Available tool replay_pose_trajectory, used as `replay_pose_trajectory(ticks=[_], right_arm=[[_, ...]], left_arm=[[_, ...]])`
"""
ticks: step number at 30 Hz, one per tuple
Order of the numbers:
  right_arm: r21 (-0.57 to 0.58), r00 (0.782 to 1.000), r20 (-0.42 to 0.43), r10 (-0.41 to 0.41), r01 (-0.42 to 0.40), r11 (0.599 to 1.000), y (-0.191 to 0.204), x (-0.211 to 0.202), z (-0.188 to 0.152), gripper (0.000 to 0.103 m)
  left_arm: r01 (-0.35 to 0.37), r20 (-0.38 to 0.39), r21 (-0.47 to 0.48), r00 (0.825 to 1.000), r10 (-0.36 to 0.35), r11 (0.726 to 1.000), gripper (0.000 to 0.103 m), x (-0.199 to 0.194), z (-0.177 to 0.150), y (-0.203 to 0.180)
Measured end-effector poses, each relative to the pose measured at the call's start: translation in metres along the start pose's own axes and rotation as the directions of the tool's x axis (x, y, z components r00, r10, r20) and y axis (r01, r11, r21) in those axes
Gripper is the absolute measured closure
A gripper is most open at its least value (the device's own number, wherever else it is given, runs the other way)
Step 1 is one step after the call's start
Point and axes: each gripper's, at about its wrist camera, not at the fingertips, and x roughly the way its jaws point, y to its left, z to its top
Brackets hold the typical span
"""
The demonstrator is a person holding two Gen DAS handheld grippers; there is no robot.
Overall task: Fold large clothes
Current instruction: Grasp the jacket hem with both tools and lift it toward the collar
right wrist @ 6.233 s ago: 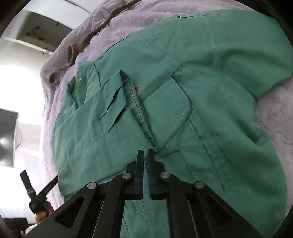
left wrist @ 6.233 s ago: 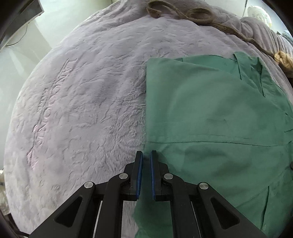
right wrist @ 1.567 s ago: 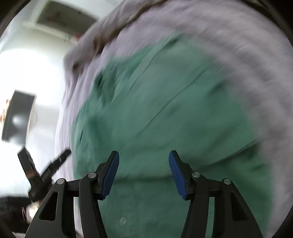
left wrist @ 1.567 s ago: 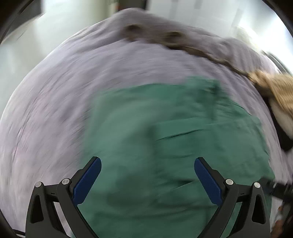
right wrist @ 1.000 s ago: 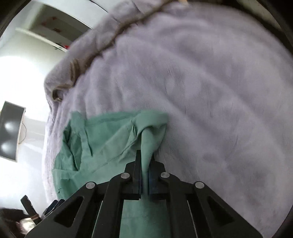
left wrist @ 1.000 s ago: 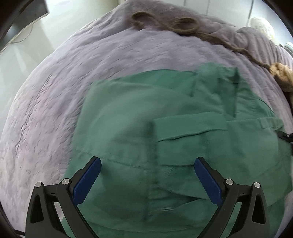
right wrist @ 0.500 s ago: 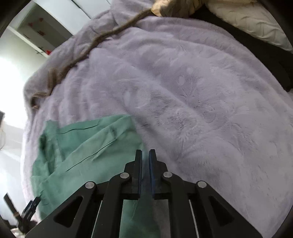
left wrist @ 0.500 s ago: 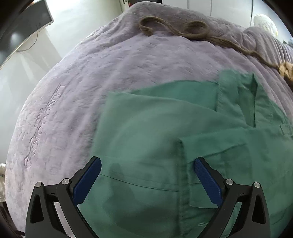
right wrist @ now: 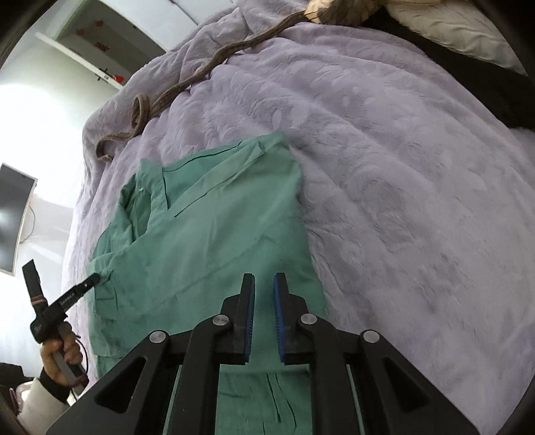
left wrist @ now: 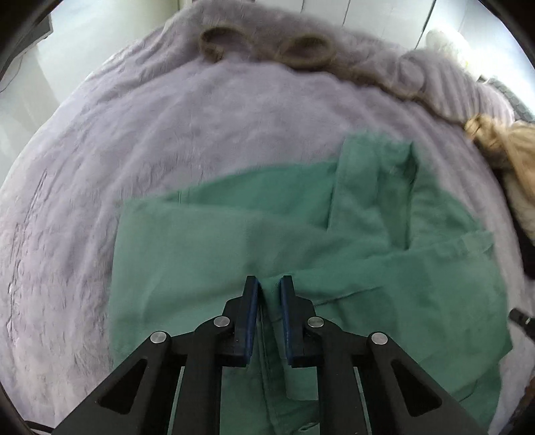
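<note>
A green shirt (left wrist: 367, 267) lies partly folded on a lilac blanket (left wrist: 167, 150). My left gripper (left wrist: 269, 284) points down at its near middle, jaws closing, and a raised fold of the green cloth is pinched between the blue pads. In the right wrist view the shirt (right wrist: 217, 234) lies as a long strip with its collar at the left. My right gripper (right wrist: 264, 279) hovers over the shirt's right edge, jaws opening a narrow gap with nothing between the pads. The left gripper (right wrist: 95, 277) shows there too, its tip on the shirt's left side, held by a hand (right wrist: 63, 358).
A brown cord (left wrist: 301, 50) loops across the far blanket (right wrist: 401, 200). A beige knitted item (left wrist: 515, 160) lies at the right. A dark cloth (right wrist: 501, 87) and a white pillow (right wrist: 451, 16) sit beyond. A monitor (right wrist: 13, 217) hangs on the left wall.
The left jaws went from wide open to nearly closed on a fold of the shirt. The right gripper let go of the shirt's edge, drew back, and its jaws parted slightly.
</note>
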Motion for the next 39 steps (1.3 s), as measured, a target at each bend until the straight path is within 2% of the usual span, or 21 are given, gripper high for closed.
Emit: replay_pose_trajectory(ticks=[2,3,4,6,9,11,13,15,17,19,23,24,25,27,29,32,33,34,35,36,39], right_arm=[[0.045,0.999,-0.021,0.031,-0.030,0.999,-0.007,-0.005,-0.011,0.076],[0.074,0.997,-0.040,0.059,-0.056,0.996,-0.011,-0.006,-0.020,0.062],[0.094,0.995,-0.059,0.083,-0.077,0.993,-0.013,-0.005,-0.028,0.060],[0.111,0.993,-0.081,0.090,-0.080,0.991,-0.017,-0.003,-0.038,0.060],[0.143,0.995,-0.058,0.081,-0.072,0.987,-0.022,0.000,-0.042,0.060],[0.188,0.999,-0.038,0.038,-0.030,0.982,-0.030,0.008,-0.041,0.060],[0.195,0.997,-0.037,-0.068,0.073,0.978,-0.043,0.018,-0.040,0.070],[0.246,0.997,-0.046,-0.054,0.064,0.967,-0.058,0.026,-0.042,0.083],[0.299,0.999,-0.035,-0.018,0.028,0.954,-0.064,0.021,-0.043,0.084],[0.264,0.999,-0.030,-0.045,0.051,0.963,-0.058,0.013,-0.044,0.084],[0.208,1.000,0.016,-0.022,0.018,0.978,-0.047,-0.009,-0.045,0.079],[0.193,0.999,0.033,-0.020,0.013,0.981,-0.046,-0.014,-0.044,0.076],[0.186,0.999,0.045,-0.016,0.008,0.983,-0.046,-0.020,-0.044,0.065],[0.239,0.998,0.040,0.051,-0.059,0.969,-0.053,-0.026,-0.044,0.052],[0.293,0.985,0.024,0.168,-0.168,0.941,-0.057,-0.026,-0.051,0.052],[0.332,0.973,0.012,0.229,-0.220,0.917,-0.055,-0.014,-0.062,0.052],[0.349,0.970,0.018,0.242,-0.233,0.908,-0.057,-0.011,-0.064,0.052],[0.379,0.966,0.034,0.258,-0.251,0.891,-0.061,-0.005,-0.066,0.052],[0.401,0.960,0.053,0.273,-0.271,0.875,-0.065,-0.002,-0.067,0.052],[0.417,0.957,0.071,0.282,-0.286,0.863,-0.069,0.001,-0.068,0.052],[0.482,0.944,0.126,0.304,-0.326,0.813,-0.086,0.010,-0.072,0.052]], left_arm=[[-0.015,0.004,0.020,1.000,0.015,1.000,0.088,0.001,0.003,0.002],[-0.013,-0.003,0.021,1.000,0.013,1.000,0.088,0.005,0.005,0.004],[-0.012,-0.011,0.023,1.000,0.013,1.000,0.088,0.009,0.006,0.005],[-0.020,-0.017,0.029,1.000,0.021,0.999,0.088,0.015,0.008,0.005],[-0.025,-0.013,0.018,1.000,0.025,1.000,0.088,0.018,0.011,0.006],[-0.025,-0.005,0.004,1.000,0.025,1.000,0.088,0.019,0.015,0.008],[-0.029,-0.002,-0.005,1.000,0.029,1.000,0.088,0.019,0.015,0.009],[-0.042,0.005,0.007,0.999,0.042,0.999,0.088,0.016,0.012,0.007],[-0.050,0.005,0.024,0.999,0.050,0.998,0.087,0.011,0.009,0.006],[-0.057,0.004,0.035,0.998,0.056,0.998,0.087,0.004,0.007,0.006],[-0.107,0.019,0.026,0.994,0.107,0.994,0.087,-0.010,0.004,0.019],[-0.097,0.008,0.008,0.995,0.097,0.995,0.087,-0.012,0.003,0.026],[-0.097,0.003,-0.002,0.995,0.097,0.995,0.087,-0.013,0.002,0.030],[-0.107,-0.001,-0.006,0.994,0.107,0.994,0.087,-0.018,0.001,0.032],[-0.087,0.003,0.008,0.996,0.087,0.996,0.087,-0.024,0.003,0.026],[-0.004,0.021,0.068,1.000,0.002,0.998,0.087,-0.034,0.013,-0.006],[0.021,0.030,0.102,0.999,-0.024,0.995,0.078,-0.037,0.018,-0.024],[0.042,0.033,0.132,0.998,-0.047,0.990,0.059,-0.038,0.022,-0.042],[0.057,0.038,0.151,0.997,-0.063,0.987,0.015,-0.038,0.025,-0.060],[0.075,0.075,0.176,0.993,-0.089,0.982,0.007,-0.041,0.028,-0.084],[0.122,0.064,0.282,0.987,-0.145,0.952,0.007,-0.033,0.034,-0.145]])
